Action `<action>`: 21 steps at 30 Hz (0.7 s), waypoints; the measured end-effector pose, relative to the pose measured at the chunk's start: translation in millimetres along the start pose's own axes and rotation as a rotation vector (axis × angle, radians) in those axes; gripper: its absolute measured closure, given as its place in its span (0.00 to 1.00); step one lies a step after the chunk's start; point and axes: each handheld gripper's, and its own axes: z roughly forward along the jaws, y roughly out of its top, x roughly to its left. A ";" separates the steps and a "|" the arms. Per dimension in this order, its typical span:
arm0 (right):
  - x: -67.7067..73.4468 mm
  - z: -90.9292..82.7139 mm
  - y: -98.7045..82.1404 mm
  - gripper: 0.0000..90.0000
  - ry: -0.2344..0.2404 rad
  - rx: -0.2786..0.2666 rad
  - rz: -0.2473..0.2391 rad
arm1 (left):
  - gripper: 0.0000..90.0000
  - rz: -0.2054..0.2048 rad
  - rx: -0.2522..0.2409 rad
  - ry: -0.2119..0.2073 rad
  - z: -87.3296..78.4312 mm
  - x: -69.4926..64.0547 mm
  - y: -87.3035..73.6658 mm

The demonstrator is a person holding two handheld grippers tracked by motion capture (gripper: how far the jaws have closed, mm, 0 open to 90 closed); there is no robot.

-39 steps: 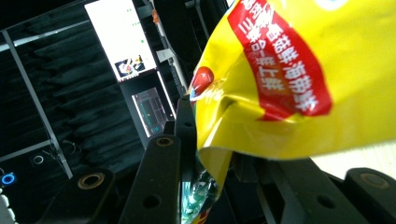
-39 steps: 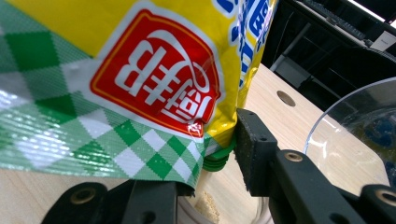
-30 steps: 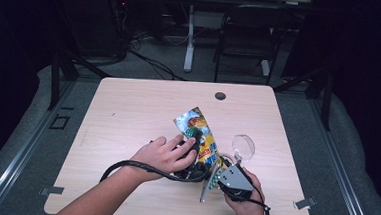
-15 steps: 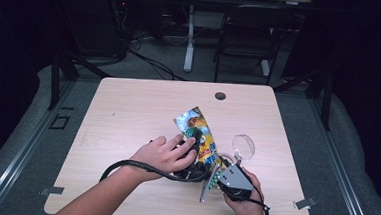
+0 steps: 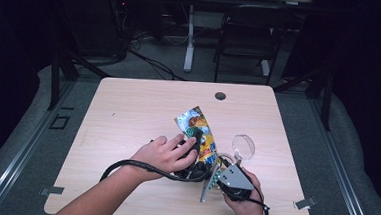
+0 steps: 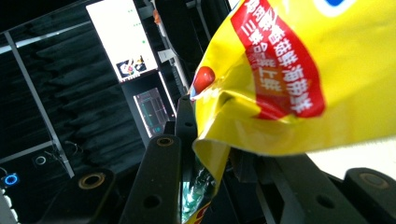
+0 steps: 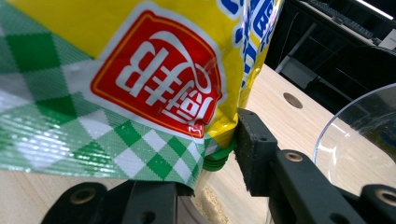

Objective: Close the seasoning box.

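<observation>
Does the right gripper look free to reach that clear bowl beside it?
Probably not yet. The right gripper is closed on the snack bag's lower edge, so it is occupied. The clear bowl sits close by on the table, nothing between them.

A light wooden table [image 5: 127,118] with rounded corners stands on grey carpet [image 5: 26,142]. A small dark round grommet hole [image 5: 220,96] sits near its far edge. Beyond it, in the dark, stand a black chair [image 5: 245,40] and a white table leg [image 5: 189,37]. A lit screen [image 6: 123,39], perhaps a monitor, glows in the left gripper view.
</observation>
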 end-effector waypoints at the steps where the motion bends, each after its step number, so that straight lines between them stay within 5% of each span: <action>1: 0.0 0.0 0.0 0.78 0.000 0.000 0.000 | 0.85 0.000 0.000 0.000 0.0 0.0 0.0; 21: -1.4 -3.9 0.3 0.78 -0.007 -0.014 0.008 | 0.85 0.004 -0.008 0.018 -2.9 4.5 3.1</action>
